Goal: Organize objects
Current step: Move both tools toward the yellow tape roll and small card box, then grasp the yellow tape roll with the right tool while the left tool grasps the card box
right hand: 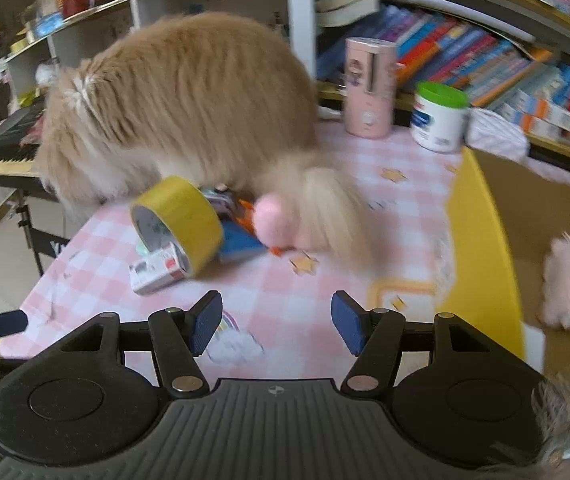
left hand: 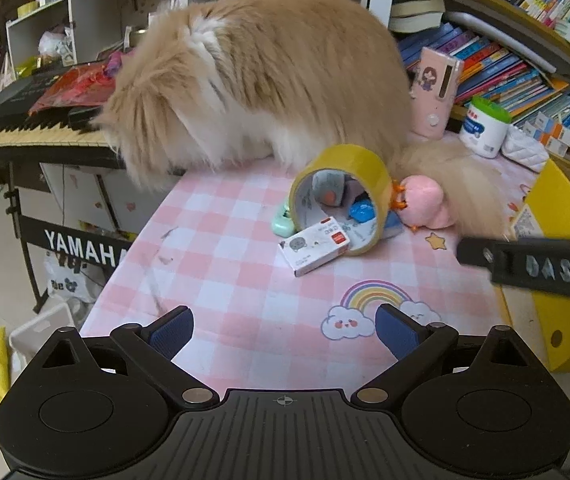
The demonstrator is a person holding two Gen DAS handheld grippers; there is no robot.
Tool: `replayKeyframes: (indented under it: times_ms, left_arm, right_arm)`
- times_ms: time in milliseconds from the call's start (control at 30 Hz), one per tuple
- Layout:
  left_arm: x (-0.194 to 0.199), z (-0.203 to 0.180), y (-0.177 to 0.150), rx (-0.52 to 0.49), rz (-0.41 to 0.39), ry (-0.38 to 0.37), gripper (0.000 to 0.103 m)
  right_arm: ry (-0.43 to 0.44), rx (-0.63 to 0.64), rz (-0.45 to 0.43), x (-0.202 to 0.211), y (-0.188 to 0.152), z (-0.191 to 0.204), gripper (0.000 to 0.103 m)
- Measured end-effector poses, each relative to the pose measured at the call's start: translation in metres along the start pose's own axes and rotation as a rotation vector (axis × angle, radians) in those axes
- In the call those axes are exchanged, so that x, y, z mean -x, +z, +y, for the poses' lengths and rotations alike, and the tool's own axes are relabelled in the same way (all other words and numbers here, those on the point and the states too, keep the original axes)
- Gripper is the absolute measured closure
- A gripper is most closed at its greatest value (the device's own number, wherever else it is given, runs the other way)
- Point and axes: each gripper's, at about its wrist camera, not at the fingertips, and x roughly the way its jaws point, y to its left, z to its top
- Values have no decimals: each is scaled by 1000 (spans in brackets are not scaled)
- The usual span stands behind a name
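The yellow tape roll point(left hand: 341, 196) lies on its side near the tabletop's left edge, its hollow core facing you and toward the left edge, so its axis runs roughly toward your left gripper point(left hand: 284, 330). A small white box point(left hand: 315, 249) leans into its mouth, and a pink plush point(left hand: 423, 202) touches its right flank, just under the cat point(left hand: 261, 80). Your left gripper hangs straight in front of the roll with fingers spread wide, holding nothing, so it looks the nearer one. Your right gripper point(right hand: 276, 326) is likewise agape and empty, with the roll point(right hand: 181, 224) off to its left and the yellow box point(right hand: 485, 240) at the right edge.
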Motion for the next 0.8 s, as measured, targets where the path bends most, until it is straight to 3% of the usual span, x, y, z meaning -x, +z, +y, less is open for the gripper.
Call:
replayKeyframes:
  times_ms: [267,467,533,567,667,800]
  left_arm:
    - [-16,3,5,-11,34,22,5]
    - [-23,3,11,-3,32,28,5]
    - [-25,3,12,-2,30,24,5]
    - [-26,3,13,1,27,21,5]
    - [-29,2,15,13,21,8,6]
    - [-35,-6,16,10,24,-32,7]
  right_arm:
    - [112,135,25,-49,38,25,43]
    - [147,218,40,-84,55,47,43]
    - [157,235,41,-92,58,51,47]
    - [158,240,38,-96,59,53,58]
    - [169,216,35,-98,62,49,60]
    - [196,83,51,-89,63,29,62]
